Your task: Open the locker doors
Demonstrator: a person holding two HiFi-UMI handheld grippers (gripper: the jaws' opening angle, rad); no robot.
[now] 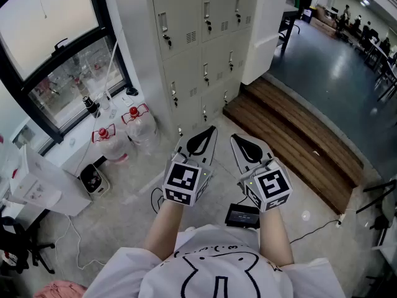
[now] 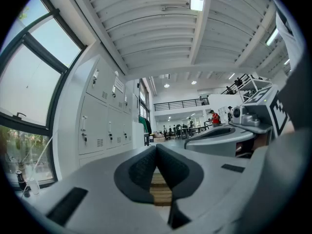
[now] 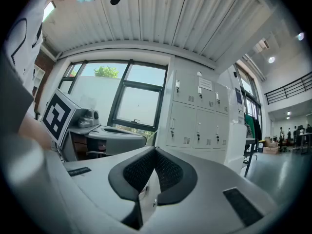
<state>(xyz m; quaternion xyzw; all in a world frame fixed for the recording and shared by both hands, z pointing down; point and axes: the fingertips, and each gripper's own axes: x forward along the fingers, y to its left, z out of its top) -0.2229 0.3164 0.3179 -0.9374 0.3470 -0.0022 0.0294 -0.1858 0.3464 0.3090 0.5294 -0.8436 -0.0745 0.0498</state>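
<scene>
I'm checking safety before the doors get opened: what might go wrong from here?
Both the left tool and right tool are shut and empty, away from the lockers; unless opened, they may just bump the small handles. A black device and cable lie on the floor close in front of the person, a possible trip hazard when stepping forward.

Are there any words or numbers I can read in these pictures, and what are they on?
No words or numbers are readable.
White paper label on a grey metal locker door: too small to read.
Black-and-white square markers on the cubes: patterns, not letters.
</scene>
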